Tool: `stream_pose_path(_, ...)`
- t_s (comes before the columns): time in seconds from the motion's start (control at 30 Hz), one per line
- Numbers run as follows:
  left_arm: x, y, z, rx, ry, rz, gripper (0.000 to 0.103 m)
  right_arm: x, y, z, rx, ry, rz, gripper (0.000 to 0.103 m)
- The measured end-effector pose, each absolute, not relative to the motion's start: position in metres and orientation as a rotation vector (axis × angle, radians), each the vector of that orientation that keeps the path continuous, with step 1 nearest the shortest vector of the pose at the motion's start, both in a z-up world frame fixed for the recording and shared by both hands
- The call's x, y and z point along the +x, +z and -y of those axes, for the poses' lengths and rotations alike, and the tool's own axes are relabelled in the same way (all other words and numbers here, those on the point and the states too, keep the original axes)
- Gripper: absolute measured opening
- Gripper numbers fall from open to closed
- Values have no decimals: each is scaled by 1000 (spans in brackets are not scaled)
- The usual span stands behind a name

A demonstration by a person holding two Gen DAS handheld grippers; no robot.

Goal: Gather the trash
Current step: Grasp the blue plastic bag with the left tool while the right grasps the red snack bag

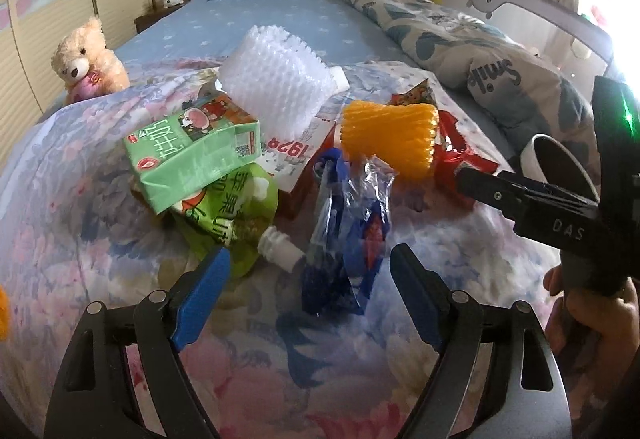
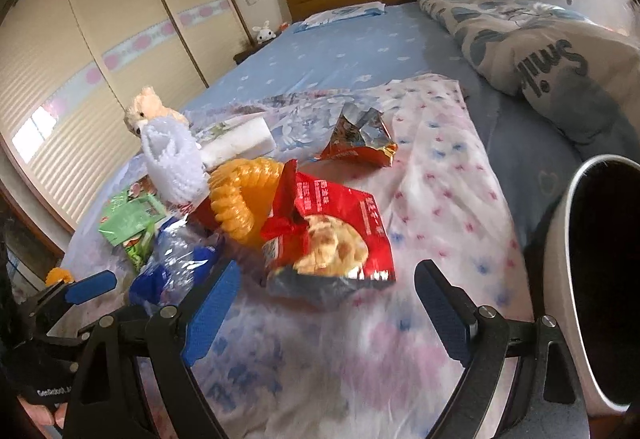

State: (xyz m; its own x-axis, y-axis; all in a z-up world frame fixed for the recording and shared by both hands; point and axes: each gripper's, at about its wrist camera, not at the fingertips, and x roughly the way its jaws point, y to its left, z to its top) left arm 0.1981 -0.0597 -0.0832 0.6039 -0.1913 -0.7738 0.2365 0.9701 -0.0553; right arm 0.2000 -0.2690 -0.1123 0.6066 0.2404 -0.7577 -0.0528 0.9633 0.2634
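Trash lies in a pile on a flowered sheet on the bed. In the left wrist view I see a green drink carton [image 1: 192,155], a green spout pouch [image 1: 236,223], a blue plastic wrapper [image 1: 348,235], an orange foam net [image 1: 390,139] and a white foam net [image 1: 276,79]. My left gripper [image 1: 310,279] is open, just short of the blue wrapper. In the right wrist view a red snack bag [image 2: 332,231] lies just ahead of my open right gripper [image 2: 328,299]. The orange net [image 2: 244,199] and a torn foil wrapper [image 2: 356,139] lie beyond it.
A white bin [image 2: 600,279] with a dark inside stands at the right, by the bed's edge. A teddy bear [image 1: 86,59] sits at the left of the bed. A folded quilt [image 1: 460,39] lies along the right side. Wardrobe doors [image 2: 100,59] stand at the left.
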Motion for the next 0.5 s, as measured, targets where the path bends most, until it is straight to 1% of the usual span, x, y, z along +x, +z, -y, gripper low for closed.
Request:
stream_pose_path(0.07,199,-85,63,60,-251,-890,82,207,-117,268,219,173,-922,90)
stream_pose_path(0.17,200,-88,68,68,-268,-900,67,213,-124,270,226,173,-945,88)
stream_pose_path(0.2,201,-90,69,61,-278,-913,57,213,-125,271,230,167,-945,80)
stream_pose_path(0.23,201,-91,70,54,-287,-922,45,213,-124,271,230,166,-942,69)
stream_pose_path(0.3,202,-92,72,43,-303,-935,30,211,-123,272,228,157,-936,61)
stream_pose_path(0.33,201,-92,74,43,-305,-934,21,209,-122,272,228,157,-927,51)
stream_pose_path(0.37,200,-92,75,43,-310,-935,21,207,-120,271,227,156,-922,45)
stream_pose_path(0.4,198,-91,76,41,-313,-930,20,205,-119,272,232,159,-920,34)
stream_pose_path(0.43,197,-91,77,40,-314,-926,18,203,-117,273,243,162,-918,29)
stream_pose_path(0.5,193,-89,79,30,-324,-922,16,198,-114,275,253,159,-913,27)
